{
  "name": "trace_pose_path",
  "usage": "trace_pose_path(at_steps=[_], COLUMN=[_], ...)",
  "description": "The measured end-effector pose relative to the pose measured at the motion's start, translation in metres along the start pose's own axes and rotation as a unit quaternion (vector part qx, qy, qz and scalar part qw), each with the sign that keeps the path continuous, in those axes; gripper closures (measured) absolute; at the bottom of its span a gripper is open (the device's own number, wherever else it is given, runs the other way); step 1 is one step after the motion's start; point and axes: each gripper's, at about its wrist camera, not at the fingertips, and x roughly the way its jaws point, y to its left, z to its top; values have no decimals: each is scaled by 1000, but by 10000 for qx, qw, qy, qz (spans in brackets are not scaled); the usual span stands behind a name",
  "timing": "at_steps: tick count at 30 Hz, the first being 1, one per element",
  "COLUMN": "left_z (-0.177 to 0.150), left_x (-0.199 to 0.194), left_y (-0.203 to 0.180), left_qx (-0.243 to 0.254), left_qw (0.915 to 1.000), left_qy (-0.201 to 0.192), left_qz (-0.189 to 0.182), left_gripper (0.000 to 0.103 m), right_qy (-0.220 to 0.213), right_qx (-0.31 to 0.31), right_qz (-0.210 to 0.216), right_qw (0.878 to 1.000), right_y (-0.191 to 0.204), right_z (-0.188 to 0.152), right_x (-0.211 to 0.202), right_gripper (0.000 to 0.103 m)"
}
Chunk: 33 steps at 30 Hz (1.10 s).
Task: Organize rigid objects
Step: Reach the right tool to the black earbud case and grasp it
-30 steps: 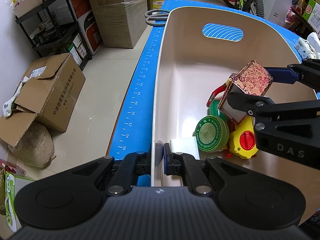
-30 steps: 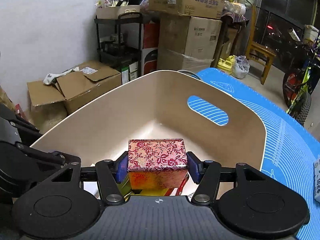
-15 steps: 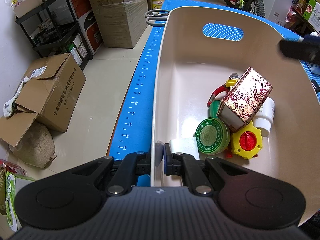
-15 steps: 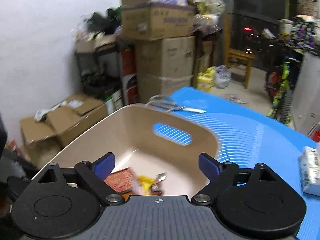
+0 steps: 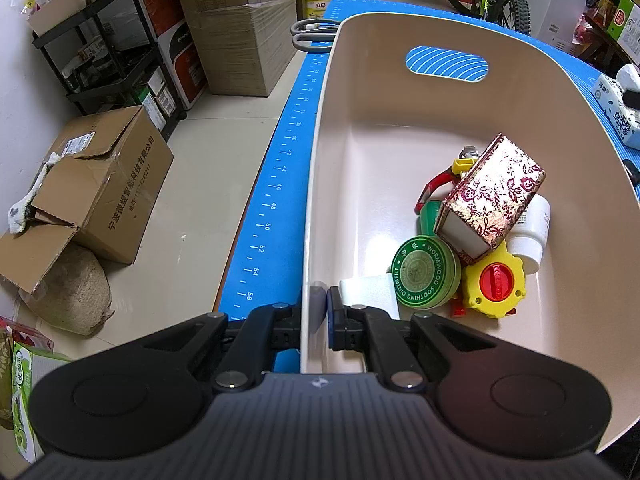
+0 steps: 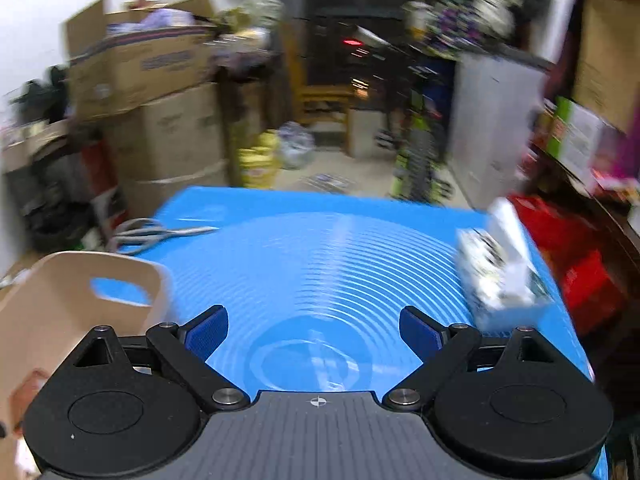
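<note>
- A second earlier the right gripper (image 6: 314, 330) had the floral box (image 5: 494, 196) between its fingers above the bin (image 5: 320, 168); by this moment its fingers had just been opening and stood wide apart with nothing between them, over the blue mat (image 6: 320, 248) on the worktop, with the bin at about 9 o'clock in its blurred view.
- The floral box had come to lie tilted inside the bin, at about 3 o'clock in the left wrist view, leaning on the white bottle (image 5: 530, 232), the green tin (image 5: 426, 272) and the yellow reel (image 5: 494, 282).
- The left gripper (image 5: 320, 308) had not shifted; its fingers were clamped on the bin's near rim.
- The tin's lid read "WORMWOOD SOOTHING OINTMENT".
- The box was rectangular, gold foil with a dark red flower pattern and a plain white end.
</note>
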Motion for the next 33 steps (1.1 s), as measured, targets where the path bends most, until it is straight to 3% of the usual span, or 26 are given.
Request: trace_pose_path(at_steps=[4,14,19,23,29,32,33], left_z=[0,0,1,0,0,0,0], left_x=[0,-2,-2,-2,-2,-2,-2], left_y=[0,3,3,3,2,3,3], left_qx=[0,9,10,11,9,16,16], left_qw=[10000,10000,10000,10000,10000,10000,10000], left_qy=[1,7,6,6,9,6,5], left_qz=[2,36,36,36,37,46,47], left_gripper=[93,93,93,93,93,93,93], right_qy=[180,581,904,827,707,705,714], right_qx=[395,58,45,87,180,158,137], right_qz=[-347,-1166,-1283,-1215,-939,-732,-745], right_qw=[9985,9915,9876,9891,9929,9947,9946], right_y=[-28,-57,-74,-78,-80,-77,-75], right_z=[-11,-39,-55,-59,-58,-57,-57], right_x=[21,65,79,82,83,82,82], right_gripper=[10,10,11,14,28,47,48])
